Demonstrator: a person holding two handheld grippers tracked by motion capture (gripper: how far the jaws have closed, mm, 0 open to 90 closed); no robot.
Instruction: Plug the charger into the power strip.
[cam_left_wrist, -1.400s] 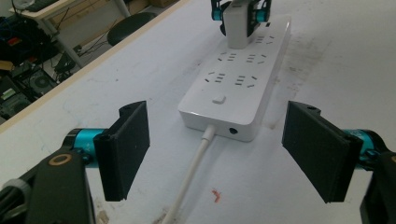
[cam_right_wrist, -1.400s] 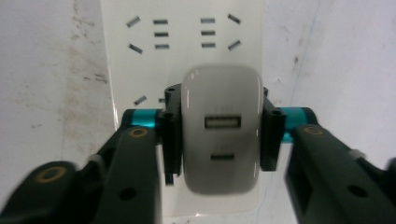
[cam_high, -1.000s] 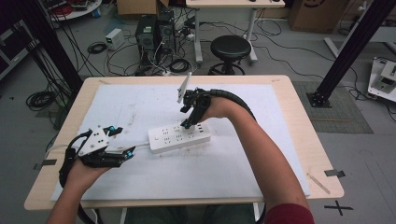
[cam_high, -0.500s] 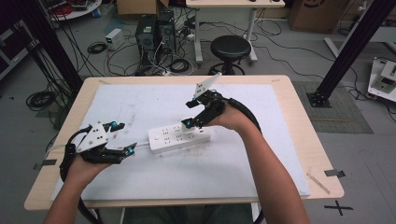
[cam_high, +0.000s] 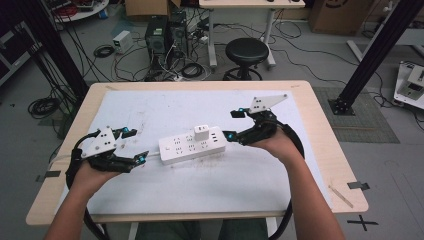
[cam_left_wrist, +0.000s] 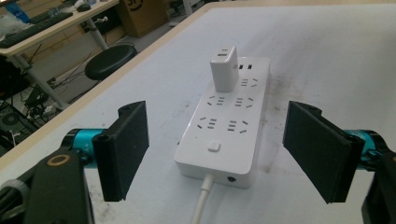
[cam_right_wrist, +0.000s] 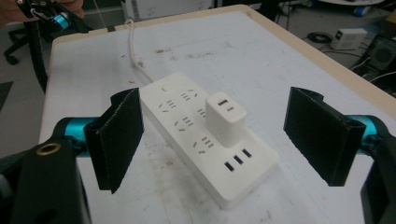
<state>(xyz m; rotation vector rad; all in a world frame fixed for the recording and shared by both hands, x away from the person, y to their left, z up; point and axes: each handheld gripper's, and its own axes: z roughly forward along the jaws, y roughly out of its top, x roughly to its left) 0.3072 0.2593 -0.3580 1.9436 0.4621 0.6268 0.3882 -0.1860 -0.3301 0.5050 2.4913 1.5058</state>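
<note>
Altogether: one power strip (cam_high: 192, 144), one charger (cam_high: 201, 132), two tools.

a white power strip (cam_high: 192, 144) lies flat near the middle of the tabletop (cam_high: 320, 145), long side roughly along the near edge. a white charger cube (cam_high: 201, 132) stands plugged upright in its far row, and its white cord (cam_left_wrist: 201, 200) leaves its left end.

The power strip (cam_high: 191, 144) is white with rows of dark socket slots, and the adapter (cam_left_wrist: 224, 68) plugged into it and its cord (cam_right_wrist: 134, 51) are also white. Both grippers show black jaws on cyan mounts, each topped by a grey plate. The bench (cam_high: 320, 131) is pale wood under a white sheet (cam_high: 160, 107) smudged with what appear to be grey-brown scuffs.
</note>
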